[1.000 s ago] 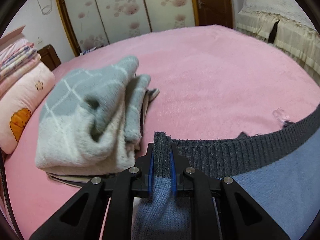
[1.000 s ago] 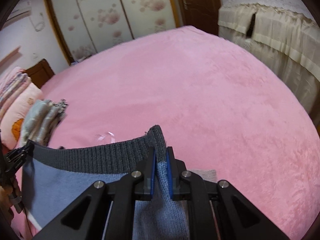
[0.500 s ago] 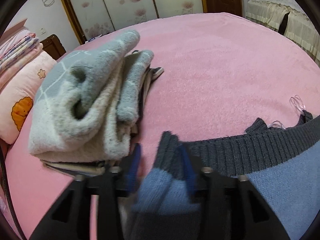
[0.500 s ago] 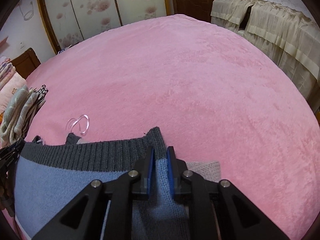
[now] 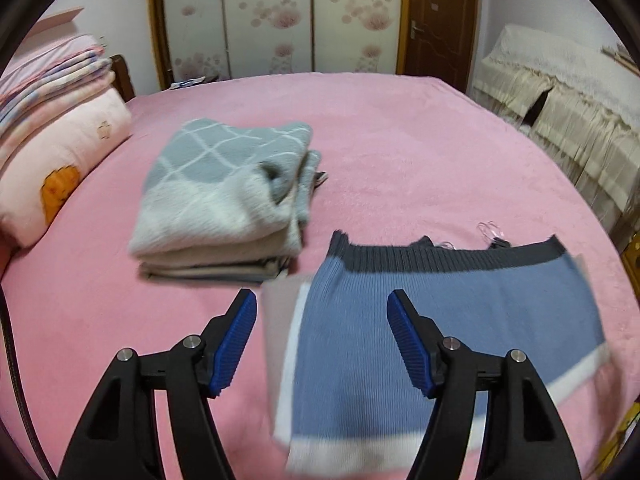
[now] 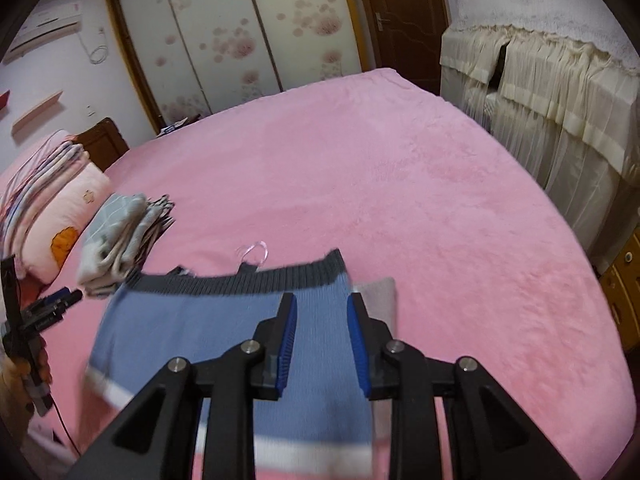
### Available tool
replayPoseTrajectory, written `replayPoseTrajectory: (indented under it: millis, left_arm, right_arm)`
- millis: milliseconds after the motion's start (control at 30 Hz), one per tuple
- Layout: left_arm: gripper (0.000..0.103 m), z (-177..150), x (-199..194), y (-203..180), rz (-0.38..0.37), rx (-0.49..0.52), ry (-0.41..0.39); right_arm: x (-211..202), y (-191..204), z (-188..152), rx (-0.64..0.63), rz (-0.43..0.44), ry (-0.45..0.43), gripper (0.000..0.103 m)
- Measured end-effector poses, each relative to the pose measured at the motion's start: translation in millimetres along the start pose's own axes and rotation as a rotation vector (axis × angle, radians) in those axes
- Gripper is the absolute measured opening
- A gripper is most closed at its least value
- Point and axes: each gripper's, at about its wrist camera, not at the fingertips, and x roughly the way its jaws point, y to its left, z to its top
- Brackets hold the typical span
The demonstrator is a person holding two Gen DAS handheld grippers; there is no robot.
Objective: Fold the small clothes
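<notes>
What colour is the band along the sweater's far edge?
Dark grey ribbing on the blue sweater; left wrist view shows it best.

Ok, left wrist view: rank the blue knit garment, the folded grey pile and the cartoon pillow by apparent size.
1. blue knit garment, though it lies nearest the camera.
2. folded grey pile.
3. cartoon pillow, partly cut off at the frame edge, so unsure.

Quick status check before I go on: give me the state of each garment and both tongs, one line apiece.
Blue sweater: folded over, flat on the pink bed, released by both tongs.
Grey sweater stack: folded, piled left of the blue sweater.
Left tongs: jaws opening, nothing pinched, above the blue sweater.
Right tongs: jaws opening, pads clear of the knit.
Clear hanger: lying on the bed beyond the grey ribbed hem.
</notes>
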Motion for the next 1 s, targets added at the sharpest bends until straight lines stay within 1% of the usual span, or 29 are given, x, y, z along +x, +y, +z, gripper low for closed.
replayPoseTrajectory:
  millis: [100, 200, 333, 433, 500, 567, 700, 833, 900, 967, 1000]
  left_arm:
    - [0.073, -19, -23, 10, 0.026, -0.024, -0.025]
    - [0.073, -48, -32, 19, 0.052, -0.062, -0.02]
    - [0.073, -86, -20, 33, 0.071, -0.157, 0.024]
    - [0.073, -111, -10, 45, 0.054, -0.252, 0.049]
    - [0.073, -123, -3, 48, 0.042, -0.299, 0.059]
    - [0.073, -133, 1, 50, 0.026, -0.334, 0.065]
    - [0.073, -146, 12, 51, 0.001, -0.371, 0.089]
    - [0.073, -152, 23, 53, -0.03, -0.414, 0.103]
    - [0.069, -153, 26, 54, -0.053, -0.44, 0.098]
    - [0.068, -152, 29, 53, -0.075, -0.463, 0.091]
    - [0.063, -151, 30, 52, -0.088, -0.47, 0.089]
  right_arm:
    - [-16, -6, -23, -0.008, -0.012, 0.014, 0.027]
    - [-18, -11, -48, -0.017, -0.022, 0.037, 0.027]
    - [-4, -18, -81, -0.008, -0.035, 0.089, 0.027]
    - [7, -23, -101, 0.017, -0.039, 0.115, 0.027]
    - [13, -28, -111, 0.046, -0.024, 0.127, 0.027]
    - [16, -34, -119, 0.074, -0.009, 0.135, 0.027]
    - [28, -42, -131, 0.111, 0.001, 0.16, 0.027]
    - [33, -45, -136, 0.138, 0.035, 0.155, 0.027]
    - [36, -44, -135, 0.14, 0.047, 0.152, 0.027]
    - [39, -43, -134, 0.133, 0.058, 0.146, 0.027]
    - [40, -42, -133, 0.13, 0.06, 0.143, 0.027]
